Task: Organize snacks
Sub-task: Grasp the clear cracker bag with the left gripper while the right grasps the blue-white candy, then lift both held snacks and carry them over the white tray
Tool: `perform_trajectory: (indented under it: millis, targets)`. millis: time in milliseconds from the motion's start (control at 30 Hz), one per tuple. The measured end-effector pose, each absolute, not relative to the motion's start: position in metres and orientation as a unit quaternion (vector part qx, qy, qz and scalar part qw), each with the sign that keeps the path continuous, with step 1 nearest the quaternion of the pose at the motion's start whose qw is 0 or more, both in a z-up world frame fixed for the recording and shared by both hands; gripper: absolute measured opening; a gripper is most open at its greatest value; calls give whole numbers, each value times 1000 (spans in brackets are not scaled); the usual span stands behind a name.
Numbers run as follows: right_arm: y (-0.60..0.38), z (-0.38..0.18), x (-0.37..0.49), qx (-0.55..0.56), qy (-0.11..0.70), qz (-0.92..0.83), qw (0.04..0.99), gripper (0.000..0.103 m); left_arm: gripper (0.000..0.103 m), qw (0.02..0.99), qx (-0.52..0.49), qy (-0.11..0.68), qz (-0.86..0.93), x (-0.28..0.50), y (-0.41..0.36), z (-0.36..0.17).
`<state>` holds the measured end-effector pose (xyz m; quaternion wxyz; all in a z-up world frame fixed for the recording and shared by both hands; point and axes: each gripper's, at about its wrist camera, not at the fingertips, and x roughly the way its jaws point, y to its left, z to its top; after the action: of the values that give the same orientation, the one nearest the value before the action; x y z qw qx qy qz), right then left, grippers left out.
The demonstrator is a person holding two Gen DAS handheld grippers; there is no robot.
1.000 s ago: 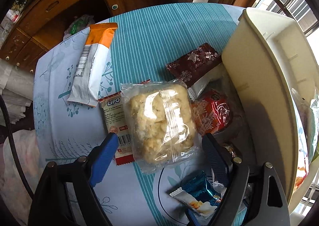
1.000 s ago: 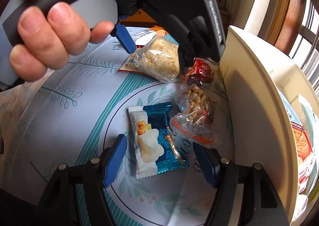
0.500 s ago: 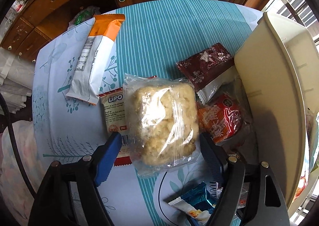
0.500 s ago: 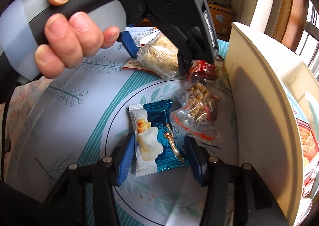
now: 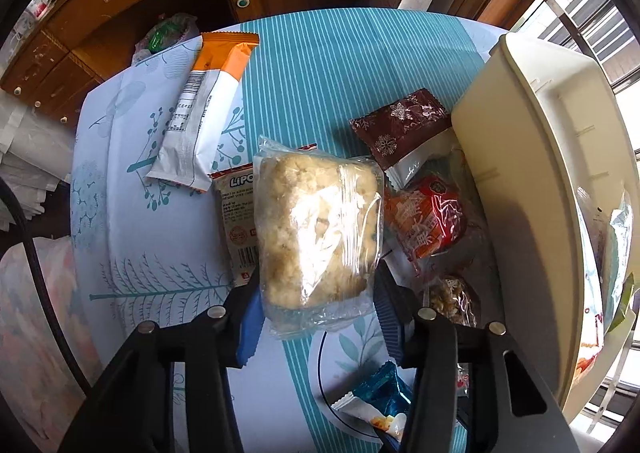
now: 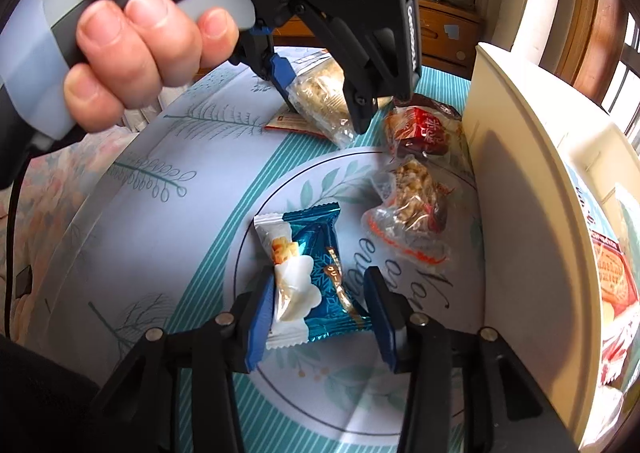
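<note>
Both grippers are closing on snack packets on the round table, next to the cream bin.

The left gripper (image 5: 316,317) points straight down, and its jaws are closing with the pads already pressed on the sides of the clear-wrapped rice cake (image 5: 316,229), which seems a little raised above the LiPO packet (image 5: 236,209). The right gripper (image 6: 320,317) is tilted downward and its jaws are closing on the blue packet (image 6: 316,273), which lies flat on the tablecloth (image 6: 160,221). Only the right wrist view shows the person's hand (image 6: 132,53) around the left gripper's handle. Only the left wrist view shows the orange-and-white packet (image 5: 204,113) and the brown snowflake packet (image 5: 400,125) beside the cream bin (image 5: 532,173).
</note>
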<state>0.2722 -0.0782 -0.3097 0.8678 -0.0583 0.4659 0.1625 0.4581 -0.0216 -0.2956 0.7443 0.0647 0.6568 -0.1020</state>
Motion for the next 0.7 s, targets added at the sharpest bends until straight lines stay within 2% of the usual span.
perform_trajectory:
  millis: [700]
  targets:
    - [-51, -263, 224, -73, 451, 145, 878, 44, 47, 773, 18, 618, -141, 381, 37, -212]
